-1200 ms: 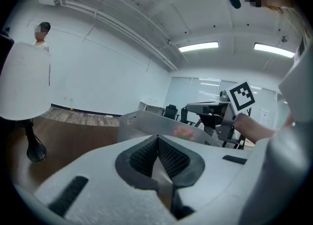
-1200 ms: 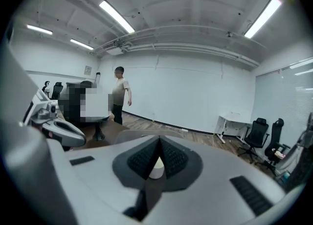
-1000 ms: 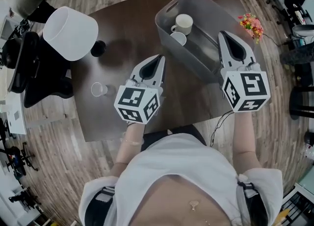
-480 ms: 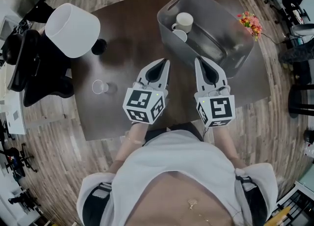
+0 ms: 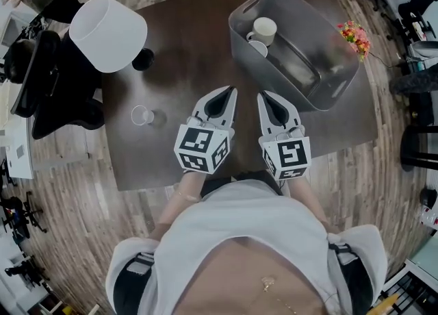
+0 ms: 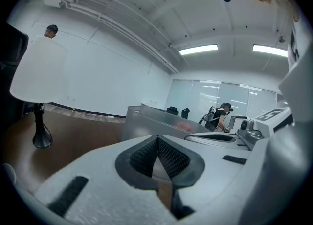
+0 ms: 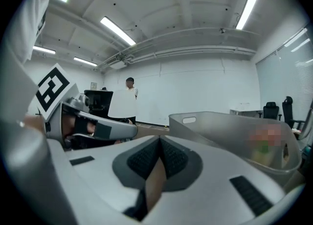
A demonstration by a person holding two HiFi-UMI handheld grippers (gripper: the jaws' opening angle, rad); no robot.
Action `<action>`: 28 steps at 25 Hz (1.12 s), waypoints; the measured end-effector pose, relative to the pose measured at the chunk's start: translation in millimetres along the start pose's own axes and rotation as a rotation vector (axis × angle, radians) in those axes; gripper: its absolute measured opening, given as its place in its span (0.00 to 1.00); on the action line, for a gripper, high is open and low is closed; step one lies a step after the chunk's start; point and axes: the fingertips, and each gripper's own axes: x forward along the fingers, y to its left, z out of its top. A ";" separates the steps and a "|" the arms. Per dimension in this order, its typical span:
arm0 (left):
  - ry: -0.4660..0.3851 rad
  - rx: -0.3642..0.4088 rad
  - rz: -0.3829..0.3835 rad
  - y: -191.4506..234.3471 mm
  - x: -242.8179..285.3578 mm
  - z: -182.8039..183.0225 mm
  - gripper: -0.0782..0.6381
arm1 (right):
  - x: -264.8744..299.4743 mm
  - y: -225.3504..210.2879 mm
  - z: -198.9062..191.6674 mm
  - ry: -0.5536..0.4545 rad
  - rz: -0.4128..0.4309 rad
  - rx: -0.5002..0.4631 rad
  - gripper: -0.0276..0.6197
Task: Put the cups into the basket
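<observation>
Two cups lie inside the grey plastic basket (image 5: 321,50), at its far left end: a white mug (image 5: 264,30) with a handle and, just beside it on the near side, a smaller white cup (image 5: 258,48). Neither has moved over the last second. A third, small pale cup (image 5: 142,115) stands alone on the dark brown table (image 5: 185,40), well to the left of the basket and just where it stood before.

The basket sits at the table's far right; in the gripper views its grey wall rises ahead of each tool (image 6: 146,121) (image 7: 230,131).

The main change is in the right gripper (image 5: 263,96). A second ago it hung out at the right, over the basket's near wall; it has since swung in to the left and towards the person, and now sits over the near part of the table, just beside the left gripper (image 5: 230,92). Its jaws are pressed together with nothing between them (image 7: 159,138). The left gripper has hardly shifted, and its jaws are likewise closed and empty (image 6: 157,138). Both point away from the person, towards the basket.

Further out, a lamp with a white drum shade (image 5: 108,33) stands at the table's far left, and a bunch of pink and yellow flowers (image 5: 354,36) sits beyond the basket's right end.
</observation>
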 end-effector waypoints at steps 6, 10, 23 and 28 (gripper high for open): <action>0.009 -0.010 0.018 7.7 -2.8 1.6 0.12 | 4.9 2.8 6.7 -0.009 0.010 0.008 0.06; 0.005 -0.015 0.039 11.6 -5.5 2.1 0.12 | 5.6 7.6 8.6 -0.024 0.055 0.025 0.06; -0.045 -0.076 0.198 61.1 -52.3 3.4 0.12 | 37.6 63.2 13.4 -0.006 0.266 -0.012 0.06; -0.071 -0.122 0.308 94.3 -87.4 -3.7 0.12 | 60.1 105.6 15.8 0.017 0.392 -0.018 0.06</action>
